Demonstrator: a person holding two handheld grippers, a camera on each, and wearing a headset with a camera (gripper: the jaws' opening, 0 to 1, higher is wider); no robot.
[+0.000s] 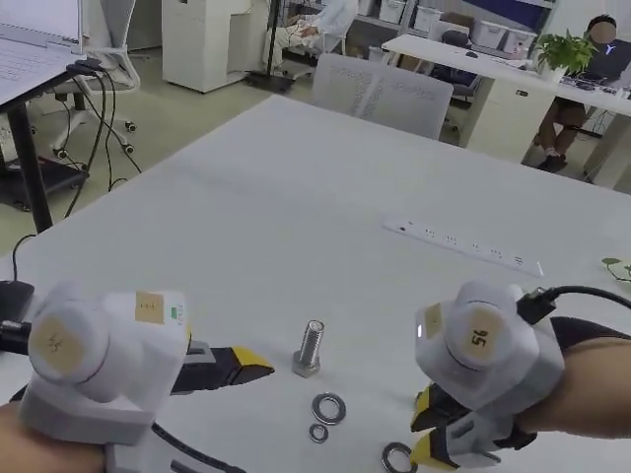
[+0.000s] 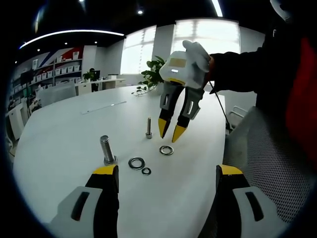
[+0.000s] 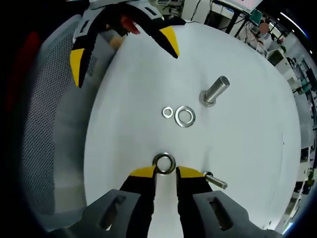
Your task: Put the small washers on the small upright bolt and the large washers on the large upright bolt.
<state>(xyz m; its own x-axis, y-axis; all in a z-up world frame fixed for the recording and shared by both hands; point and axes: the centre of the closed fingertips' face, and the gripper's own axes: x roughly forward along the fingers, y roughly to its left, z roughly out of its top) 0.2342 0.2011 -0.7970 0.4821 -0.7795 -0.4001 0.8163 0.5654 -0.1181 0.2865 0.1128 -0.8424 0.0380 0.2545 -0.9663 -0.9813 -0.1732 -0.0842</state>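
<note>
Washer (image 3: 164, 163) right of the large bolt (image 3: 215, 90) is seemingly being picked: right gripper (image 3: 167, 174) hovering slightly spread at it, left gripper (image 2: 167, 171) idling wide open; next needs a rim pinch.

Worktop (image 1: 276, 217) beyond the large bolt (image 1: 309, 348) is bare to the power strip (image 1: 461, 245). Washers (image 1: 328, 407) lie before it; left gripper (image 1: 246, 365) and right gripper (image 1: 426, 434) flank it.

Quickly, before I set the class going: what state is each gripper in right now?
Left gripper: open wide, holding nothing.
Right gripper: open narrowly, tips just above a washer, not gripping it.
</note>
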